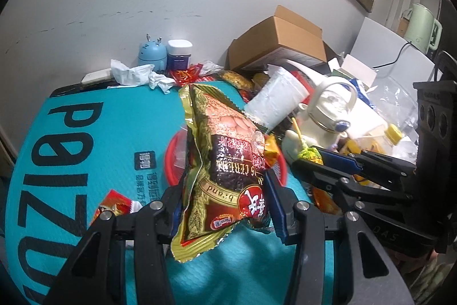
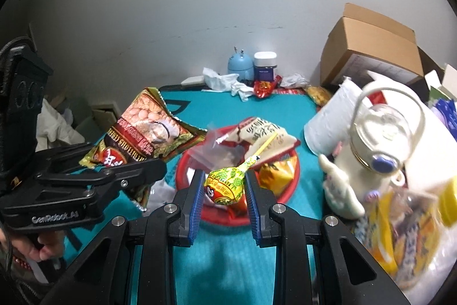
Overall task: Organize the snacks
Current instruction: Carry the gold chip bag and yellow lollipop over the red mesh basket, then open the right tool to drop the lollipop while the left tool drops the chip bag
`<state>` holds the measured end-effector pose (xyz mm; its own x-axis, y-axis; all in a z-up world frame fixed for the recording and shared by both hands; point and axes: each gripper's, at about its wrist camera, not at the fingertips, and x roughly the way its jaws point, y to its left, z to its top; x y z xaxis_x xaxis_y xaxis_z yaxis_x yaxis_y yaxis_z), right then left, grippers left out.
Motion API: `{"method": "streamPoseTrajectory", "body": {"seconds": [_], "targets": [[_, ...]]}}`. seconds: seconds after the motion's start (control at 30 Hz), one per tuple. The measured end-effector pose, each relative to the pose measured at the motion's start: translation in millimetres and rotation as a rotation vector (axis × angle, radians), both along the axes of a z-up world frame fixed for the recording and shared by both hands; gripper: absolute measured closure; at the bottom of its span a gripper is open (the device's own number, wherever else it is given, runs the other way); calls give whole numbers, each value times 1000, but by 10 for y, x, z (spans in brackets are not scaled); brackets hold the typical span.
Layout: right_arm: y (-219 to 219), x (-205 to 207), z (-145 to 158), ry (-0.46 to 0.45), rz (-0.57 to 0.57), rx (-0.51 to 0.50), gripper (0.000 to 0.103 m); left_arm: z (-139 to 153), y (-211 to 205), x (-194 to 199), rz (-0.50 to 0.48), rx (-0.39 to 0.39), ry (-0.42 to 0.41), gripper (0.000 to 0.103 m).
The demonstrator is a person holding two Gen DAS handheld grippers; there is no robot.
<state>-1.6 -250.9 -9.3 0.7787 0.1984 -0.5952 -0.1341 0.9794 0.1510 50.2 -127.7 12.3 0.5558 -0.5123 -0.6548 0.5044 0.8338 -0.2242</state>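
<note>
Left gripper (image 1: 225, 207) clamped on a gold-and-brown foil cereal packet (image 1: 225, 162), held clear above the teal mat (image 1: 114, 133). Right gripper (image 2: 224, 187) pinched shut on a yellow wrapped lollipop (image 2: 225, 185), raised over the round red plastic tray (image 2: 295, 176). Tray already holding several packets; more snacks loose around. Both angled downward, side by side.

Teal mat (image 1: 71, 156) showing "POIZON" lettering; cereal packet (image 1: 225, 162) reading "brand", partly "CEREAL"; left gripper (image 2: 85, 176) body bearing "GenRobot.AI".
</note>
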Motion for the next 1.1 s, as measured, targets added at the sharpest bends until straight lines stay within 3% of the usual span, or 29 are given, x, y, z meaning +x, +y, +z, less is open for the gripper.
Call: {"method": "streamPoseTrajectory", "body": {"seconds": [0.43, 0.6, 0.83, 1.1], "targets": [[100, 562, -310, 57, -16, -67, 73, -170, -5, 451, -4, 0, 34, 56], [16, 529, -326, 60, -46, -73, 54, -232, -94, 524, -24, 0, 47, 56], [-160, 390, -280, 57, -130, -96, 54, -289, -272, 546, -61, -17, 41, 56], [-245, 310, -261, 62, -143, -85, 54, -318, -413, 584, -75, -2, 21, 55]]}}
